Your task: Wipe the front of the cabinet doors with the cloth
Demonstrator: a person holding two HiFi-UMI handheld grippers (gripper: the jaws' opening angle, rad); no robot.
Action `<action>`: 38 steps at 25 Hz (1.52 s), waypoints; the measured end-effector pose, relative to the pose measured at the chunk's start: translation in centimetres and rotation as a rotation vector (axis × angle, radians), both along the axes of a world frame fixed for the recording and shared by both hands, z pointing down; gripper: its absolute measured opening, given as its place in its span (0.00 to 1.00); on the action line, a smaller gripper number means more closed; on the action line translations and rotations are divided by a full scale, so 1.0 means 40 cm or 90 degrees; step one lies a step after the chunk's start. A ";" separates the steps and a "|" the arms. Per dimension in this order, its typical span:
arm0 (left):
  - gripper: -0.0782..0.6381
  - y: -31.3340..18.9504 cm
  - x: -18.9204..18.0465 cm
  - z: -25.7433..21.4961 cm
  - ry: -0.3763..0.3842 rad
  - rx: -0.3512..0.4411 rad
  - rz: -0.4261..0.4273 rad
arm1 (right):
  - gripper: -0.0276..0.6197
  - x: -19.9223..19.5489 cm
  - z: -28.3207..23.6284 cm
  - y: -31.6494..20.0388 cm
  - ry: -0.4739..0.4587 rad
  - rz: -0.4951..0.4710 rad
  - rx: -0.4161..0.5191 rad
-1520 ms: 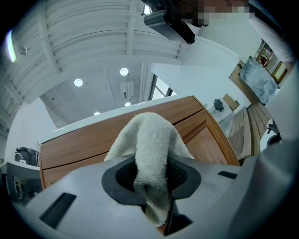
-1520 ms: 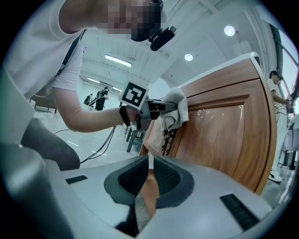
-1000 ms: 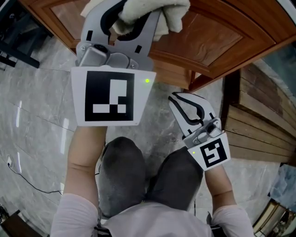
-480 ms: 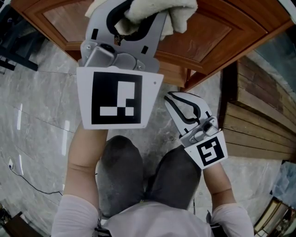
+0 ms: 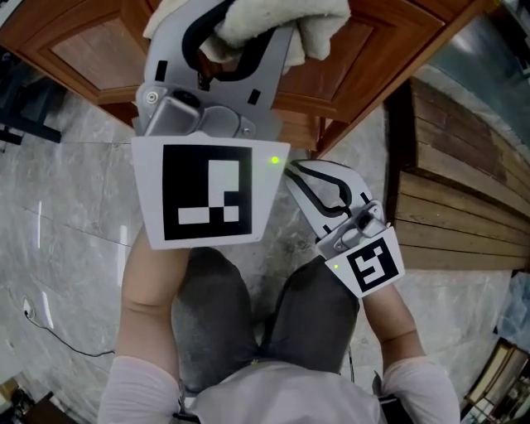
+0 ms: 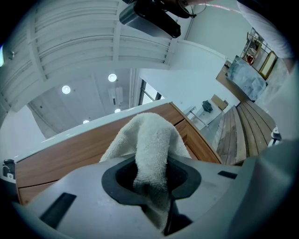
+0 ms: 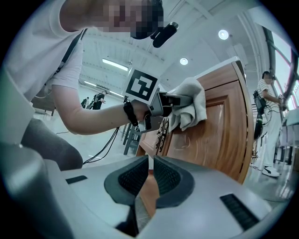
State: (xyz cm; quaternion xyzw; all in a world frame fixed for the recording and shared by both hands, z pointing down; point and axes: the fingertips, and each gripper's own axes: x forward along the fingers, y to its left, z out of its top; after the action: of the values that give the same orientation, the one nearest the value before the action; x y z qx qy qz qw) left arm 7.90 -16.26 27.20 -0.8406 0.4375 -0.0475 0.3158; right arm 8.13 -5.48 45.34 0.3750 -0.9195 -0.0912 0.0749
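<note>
Between the jaws of the left gripper (image 5: pixel 224 50), clamped tight, sits a bunched off-white terry cloth (image 5: pixel 286 18), its free folds spilling past the tips against the reddish-brown panelled wooden cabinet door (image 5: pixel 364 50) just ahead. Lower and to the right, the right gripper (image 5: pixel 300 175) has its jaws all but touching and holds nothing, near the door's bottom edge.
</note>
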 end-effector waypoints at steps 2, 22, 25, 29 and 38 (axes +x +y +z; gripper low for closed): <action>0.27 0.004 0.016 0.000 -0.002 -0.001 0.003 | 0.13 0.009 0.001 0.002 -0.001 0.001 0.000; 0.27 0.059 0.203 -0.007 -0.003 0.013 0.053 | 0.13 0.110 0.025 0.028 0.012 0.027 -0.002; 0.27 0.068 0.231 -0.007 -0.002 0.009 0.061 | 0.13 0.124 0.021 0.032 0.010 0.030 0.002; 0.27 0.080 0.269 -0.001 -0.002 0.010 0.071 | 0.13 0.136 0.025 0.039 0.008 0.039 0.000; 0.27 0.117 0.200 -0.019 0.004 0.020 0.093 | 0.13 0.096 0.008 0.042 0.005 0.033 0.009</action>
State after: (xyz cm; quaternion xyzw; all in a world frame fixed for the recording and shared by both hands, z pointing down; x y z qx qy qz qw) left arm 15.91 -11.57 26.42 -0.8653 0.3769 -0.0149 0.3302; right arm 11.95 -3.80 45.66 0.3992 -0.9084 -0.0973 0.0777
